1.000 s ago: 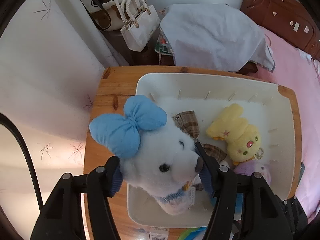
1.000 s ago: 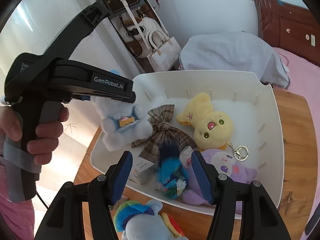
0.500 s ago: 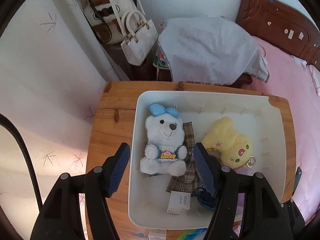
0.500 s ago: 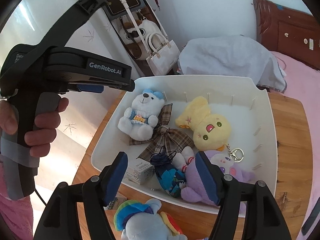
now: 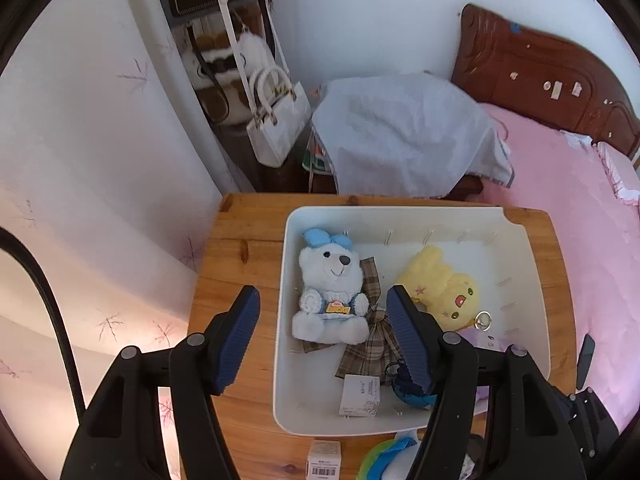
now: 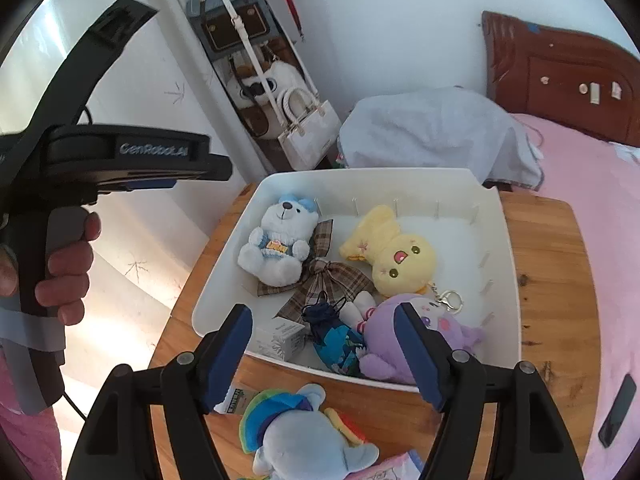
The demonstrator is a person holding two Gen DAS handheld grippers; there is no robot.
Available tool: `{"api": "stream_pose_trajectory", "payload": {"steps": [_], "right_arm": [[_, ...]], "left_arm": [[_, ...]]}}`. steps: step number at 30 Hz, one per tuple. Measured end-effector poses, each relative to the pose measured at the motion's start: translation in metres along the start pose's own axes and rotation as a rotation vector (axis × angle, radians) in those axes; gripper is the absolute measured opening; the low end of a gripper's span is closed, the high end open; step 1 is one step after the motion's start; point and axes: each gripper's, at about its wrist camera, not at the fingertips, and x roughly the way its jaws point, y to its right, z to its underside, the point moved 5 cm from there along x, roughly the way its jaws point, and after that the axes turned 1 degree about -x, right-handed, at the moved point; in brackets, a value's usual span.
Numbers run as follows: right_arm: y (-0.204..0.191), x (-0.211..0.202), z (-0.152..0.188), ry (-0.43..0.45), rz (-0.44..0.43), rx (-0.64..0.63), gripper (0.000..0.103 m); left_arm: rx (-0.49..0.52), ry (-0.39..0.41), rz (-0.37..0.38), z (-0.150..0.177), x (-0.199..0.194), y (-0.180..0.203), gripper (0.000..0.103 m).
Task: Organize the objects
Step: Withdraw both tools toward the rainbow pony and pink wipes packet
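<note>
In the white bin point(image 5: 286, 320): white bear point(image 5: 331, 296) now released | left claw point(image 5: 322, 338) open, empty, lifted away | right claw point(image 6: 323, 354) open above rainbow pony point(image 6: 298, 432), likely next.

wooden tabletop point(image 5: 240, 264) | white wall point(image 5: 360, 12) | pink bed point(image 5: 560, 184) at right edge, carved dark headboard point(image 5: 532, 68) | handbags point(image 5: 276, 128) hang beyond far-left corner

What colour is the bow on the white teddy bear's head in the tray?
Light blue. The bow on the white teddy bear shows best in the left wrist view.
</note>
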Motion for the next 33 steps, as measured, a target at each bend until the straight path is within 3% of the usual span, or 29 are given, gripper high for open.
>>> {"api": "stream_pose_trajectory", "payload": {"steps": [11, 20, 33], "right_arm": [[-0.014, -0.041, 0.019, 0.065, 0.075, 0.037, 0.081], [-0.027, -0.068, 0.058, 0.104, 0.178, 0.059, 0.081], [-0.047, -0.09, 0.106, 0.13, 0.22, 0.016, 0.081]], "left_arm": [[0.028, 0.08, 0.064, 0.02, -0.05, -0.021, 0.07], [0.107, 0.129, 0.144, 0.047, -0.081, -0.029, 0.07], [0.166, 0.072, 0.205, 0.098, -0.094, -0.03, 0.072]]}}
